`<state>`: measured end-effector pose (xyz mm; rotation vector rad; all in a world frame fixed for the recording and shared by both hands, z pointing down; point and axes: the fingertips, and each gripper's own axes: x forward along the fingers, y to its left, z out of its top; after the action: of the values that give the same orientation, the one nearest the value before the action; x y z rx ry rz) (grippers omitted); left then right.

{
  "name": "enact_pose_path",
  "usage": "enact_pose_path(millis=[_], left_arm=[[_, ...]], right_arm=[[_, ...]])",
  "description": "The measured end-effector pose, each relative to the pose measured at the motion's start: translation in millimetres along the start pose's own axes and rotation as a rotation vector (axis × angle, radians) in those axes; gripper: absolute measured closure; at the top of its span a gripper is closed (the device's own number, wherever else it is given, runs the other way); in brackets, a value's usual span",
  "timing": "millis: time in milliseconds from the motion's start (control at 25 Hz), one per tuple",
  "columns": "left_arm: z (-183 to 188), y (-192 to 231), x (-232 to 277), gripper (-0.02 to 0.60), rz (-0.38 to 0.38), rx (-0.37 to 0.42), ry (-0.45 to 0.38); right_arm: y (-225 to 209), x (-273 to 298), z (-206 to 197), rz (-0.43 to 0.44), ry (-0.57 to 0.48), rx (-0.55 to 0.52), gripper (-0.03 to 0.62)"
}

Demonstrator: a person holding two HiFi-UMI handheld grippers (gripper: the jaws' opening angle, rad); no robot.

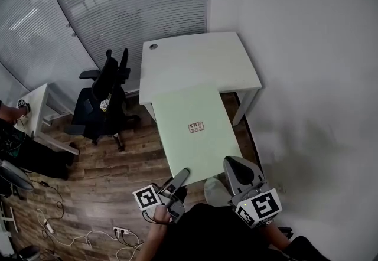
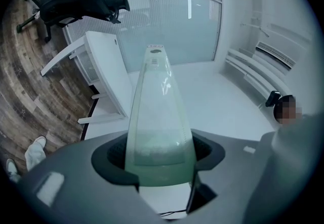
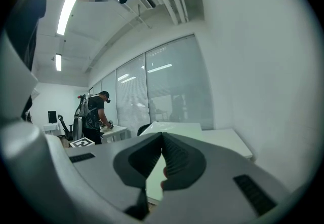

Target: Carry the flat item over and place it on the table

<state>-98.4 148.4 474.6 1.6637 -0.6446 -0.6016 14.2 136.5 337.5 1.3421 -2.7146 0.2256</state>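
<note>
A pale green flat board with a small red-printed label hangs level between my two grippers. Its far end overlaps the front edge of the white table. My left gripper is shut on the board's near left corner. In the left gripper view the board runs away edge-on from between the jaws of that gripper. My right gripper grips the near right corner. In the right gripper view its jaws meet on the board's thin edge, with the table beyond.
A black office chair stands left of the table. A second white desk is at the far left, and a person stands at one. Cables and a power strip lie on the wood floor. A white wall closes the right side.
</note>
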Motion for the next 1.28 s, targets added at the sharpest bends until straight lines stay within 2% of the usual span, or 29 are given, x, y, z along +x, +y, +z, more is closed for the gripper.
enact_pose_path(millis=[200,640,1000,1280], left_arm=[[16.8,0.3,27.6,0.301,0.009,-0.004,-0.01],[55.9,5.4,90.2,0.301,0.019,-0.007,-0.046],[80.5,18.2,129.1,0.301,0.043,-0.013,-0.069],[101.0,28.5,169.6,0.301,0.033,-0.013,-0.092]], right_arm=[[-26.7,20.0,2.2,0.003,0.008,0.035,0.595],[-81.6,73.9,26.4,0.055,0.013,0.01,0.595],[-115.6,105.7,30.7,0.09,0.008,0.034,0.595],[-158.5,130.6,34.5,0.092,0.013,0.029,0.595]])
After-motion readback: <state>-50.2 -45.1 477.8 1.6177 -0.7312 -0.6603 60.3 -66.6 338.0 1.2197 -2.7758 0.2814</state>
